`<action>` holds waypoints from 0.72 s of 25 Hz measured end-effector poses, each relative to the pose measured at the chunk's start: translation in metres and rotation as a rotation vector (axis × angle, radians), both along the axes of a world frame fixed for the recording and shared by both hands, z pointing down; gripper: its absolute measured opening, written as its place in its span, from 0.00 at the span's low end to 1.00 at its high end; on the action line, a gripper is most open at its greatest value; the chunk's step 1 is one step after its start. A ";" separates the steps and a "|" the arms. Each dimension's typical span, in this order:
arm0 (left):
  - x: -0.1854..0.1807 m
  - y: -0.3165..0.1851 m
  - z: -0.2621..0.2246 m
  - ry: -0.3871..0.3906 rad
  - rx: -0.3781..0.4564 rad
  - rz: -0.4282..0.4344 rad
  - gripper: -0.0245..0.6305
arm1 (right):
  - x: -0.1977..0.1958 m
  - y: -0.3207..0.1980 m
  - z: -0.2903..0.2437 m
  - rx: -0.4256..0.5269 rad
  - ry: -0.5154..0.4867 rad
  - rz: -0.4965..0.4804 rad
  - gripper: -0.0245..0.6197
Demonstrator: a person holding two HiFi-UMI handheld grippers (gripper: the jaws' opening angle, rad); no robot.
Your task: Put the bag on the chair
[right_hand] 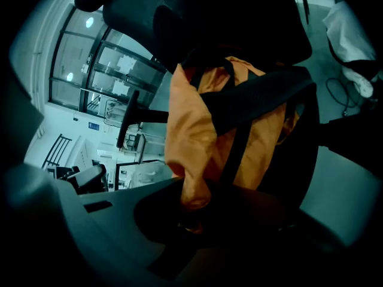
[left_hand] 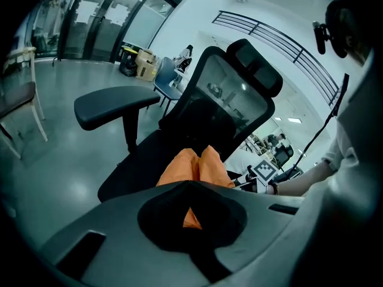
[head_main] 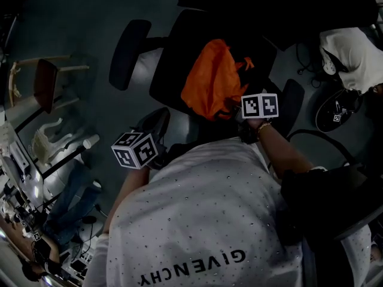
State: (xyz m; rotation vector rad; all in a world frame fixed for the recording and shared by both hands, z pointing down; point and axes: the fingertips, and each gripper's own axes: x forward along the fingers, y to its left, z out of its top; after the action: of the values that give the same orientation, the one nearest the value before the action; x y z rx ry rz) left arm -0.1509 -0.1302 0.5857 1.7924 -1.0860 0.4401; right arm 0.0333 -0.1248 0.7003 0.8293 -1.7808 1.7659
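White dotted T-shirt (head_main: 203,220) of the person fills the foreground. Black mesh office chair (head_main: 179,58) stands beyond, with a crumpled orange fabric bag (head_main: 212,79) lying on its seat. Right gripper (right_hand: 190,217) is nearly closed, pinching a bag fold. Left gripper (left_hand: 190,203) has jaws together and empty, near the seat.
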 end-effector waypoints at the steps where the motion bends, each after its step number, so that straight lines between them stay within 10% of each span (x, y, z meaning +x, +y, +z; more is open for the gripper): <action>1: 0.000 0.000 0.000 0.007 0.000 -0.009 0.04 | 0.001 0.001 0.000 -0.012 0.004 0.007 0.07; 18: 0.002 -0.005 -0.027 0.062 0.096 -0.039 0.04 | 0.000 0.002 -0.002 -0.002 0.036 -0.021 0.09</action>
State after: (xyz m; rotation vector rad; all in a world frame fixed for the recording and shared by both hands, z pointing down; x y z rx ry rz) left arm -0.1486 -0.1352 0.5587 1.8531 -1.1126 0.3111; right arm 0.0334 -0.1230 0.6985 0.8337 -1.7581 1.7288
